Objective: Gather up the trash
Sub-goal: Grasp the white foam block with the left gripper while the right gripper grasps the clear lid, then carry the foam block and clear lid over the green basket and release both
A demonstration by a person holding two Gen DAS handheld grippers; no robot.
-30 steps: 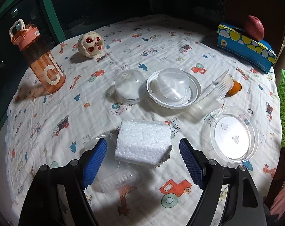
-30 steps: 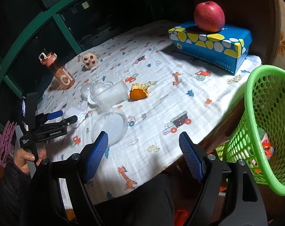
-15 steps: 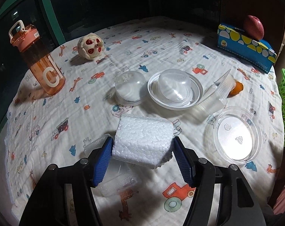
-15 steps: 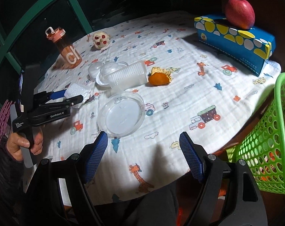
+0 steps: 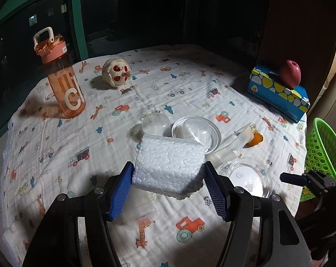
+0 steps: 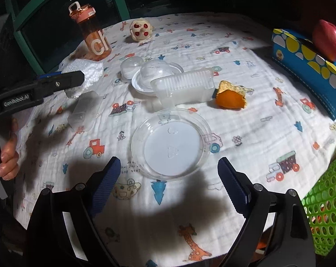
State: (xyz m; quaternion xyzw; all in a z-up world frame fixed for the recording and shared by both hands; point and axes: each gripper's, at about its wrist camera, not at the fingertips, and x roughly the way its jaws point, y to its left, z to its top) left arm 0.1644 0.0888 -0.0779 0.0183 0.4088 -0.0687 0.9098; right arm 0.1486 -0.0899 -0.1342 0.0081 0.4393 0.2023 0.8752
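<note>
Left claw point(image 5: 168, 183) of mine is clamped on the foam block point(image 5: 168, 162), both blue pads pressed against its sides, and the block is lifted clear of the worktop point(image 5: 145, 93) above a small clear tub point(image 6: 85, 111). My right claw point(image 6: 168, 184) hangs wide apart with nothing between its pads, just short of the round clear lid point(image 6: 171, 142). Beyond the lid lie a ribbed clear tray point(image 6: 183, 90), an orange peel point(image 6: 231, 98) touching its end, and two clear domes point(image 6: 154, 71). At the worktop's right edge stands the green basket point(image 6: 325, 211).
</note>
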